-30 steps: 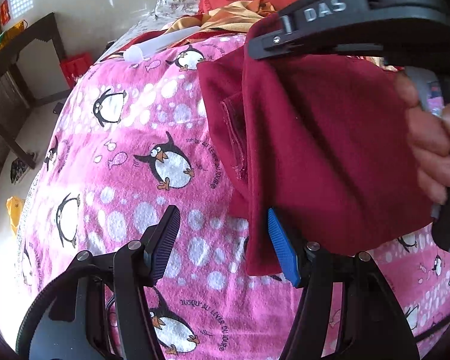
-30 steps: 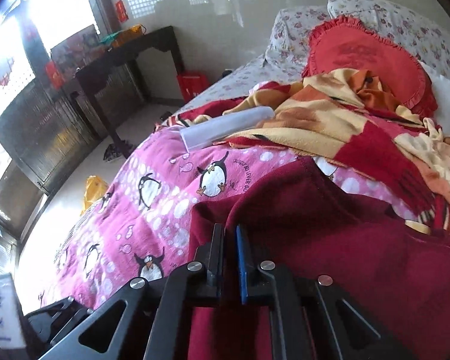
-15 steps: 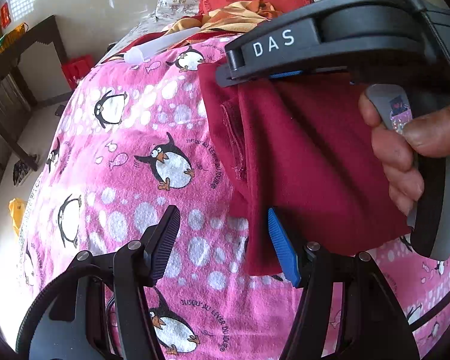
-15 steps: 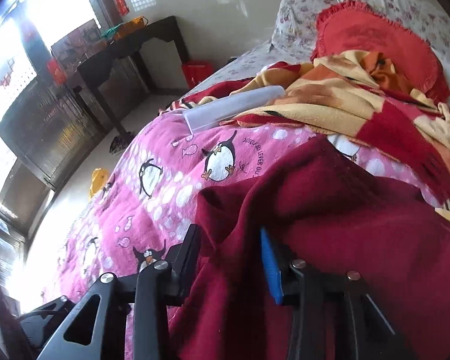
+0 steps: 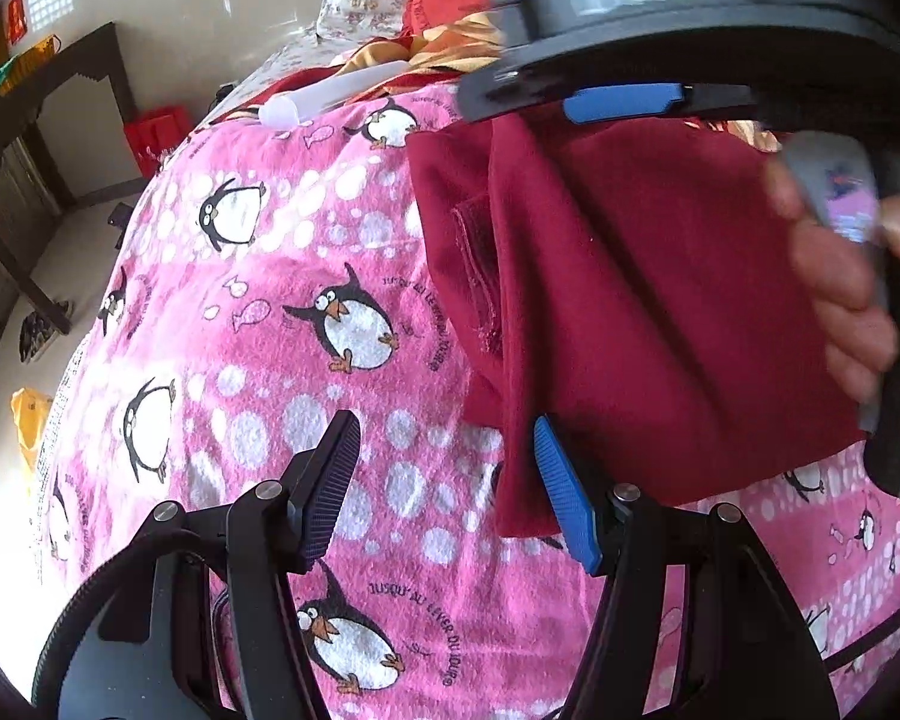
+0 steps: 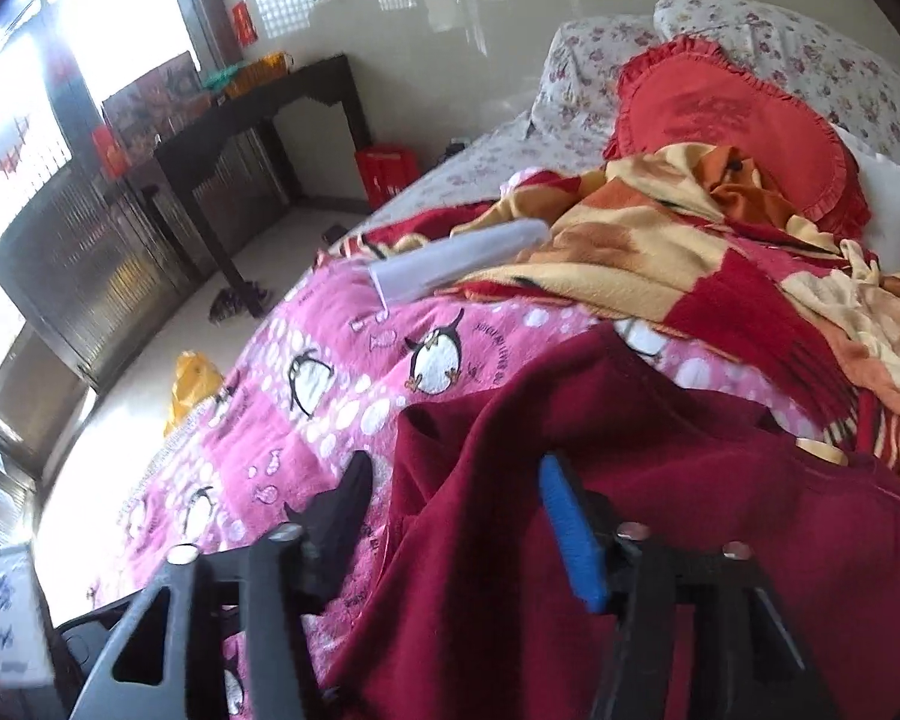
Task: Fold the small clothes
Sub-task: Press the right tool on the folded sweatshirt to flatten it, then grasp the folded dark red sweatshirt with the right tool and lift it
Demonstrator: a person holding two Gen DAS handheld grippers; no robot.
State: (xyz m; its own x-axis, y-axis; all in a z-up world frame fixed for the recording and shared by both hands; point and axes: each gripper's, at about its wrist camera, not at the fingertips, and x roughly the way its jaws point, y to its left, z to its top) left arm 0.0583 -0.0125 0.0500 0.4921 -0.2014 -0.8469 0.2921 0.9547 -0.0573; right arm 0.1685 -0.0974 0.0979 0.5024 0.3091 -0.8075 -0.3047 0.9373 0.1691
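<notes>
A dark red garment [image 5: 648, 312] lies folded on the pink penguin blanket [image 5: 282, 276] covering the bed, its long axis running from the near edge toward the pillows. The left tool [image 5: 444, 486] angles downward, released, its blue pad at the garment's near corner and its black pad over bare blanket. The right tool [image 6: 456, 516], gripped by a hand [image 5: 840, 294], is opening, with a raised fold of cloth between its pads.
</notes>
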